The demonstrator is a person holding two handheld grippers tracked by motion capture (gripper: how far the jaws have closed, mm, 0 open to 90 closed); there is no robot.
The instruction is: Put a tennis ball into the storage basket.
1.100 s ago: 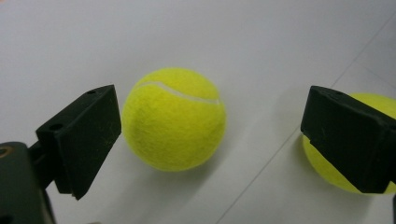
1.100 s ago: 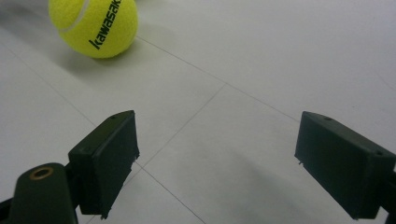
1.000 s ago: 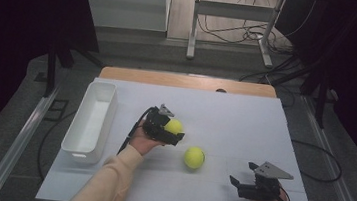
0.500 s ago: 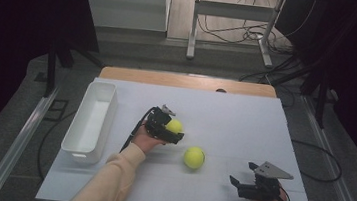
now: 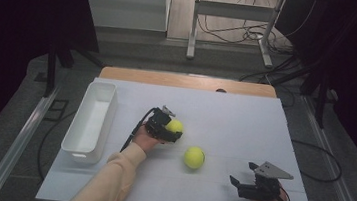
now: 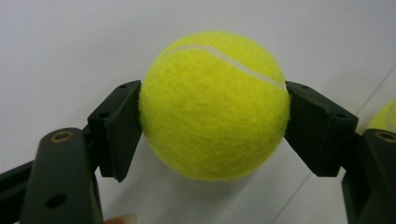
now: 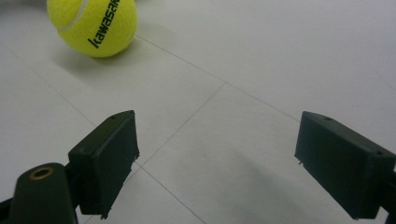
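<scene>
Nearest the person, the right claw (image 5: 250, 184) rests low at the front right of the table (image 5: 245, 112), its jaws spread wide with nothing between them. A little farther in, a loose tennis ball (image 5: 194, 157) sits on the white surface between the two hands. Beyond it, the left claw (image 5: 169, 128) has just been closing, and its pads now press on both sides of the held tennis ball (image 6: 214, 105), which looks to be resting on the table near its middle. Farthest left stands the white bin (image 5: 90, 121), empty as far as I can see.

The risk: the pads meet the felt at two small patches on a round body, so a quick lift or a tilt could let the ball squirt out and roll, perhaps knocking the loose one.

The left gripper view shows the pad contact and the ball's seam; the high view gives the bin's place. The right gripper view shows "kawasaki" printed on the loose ball.
</scene>
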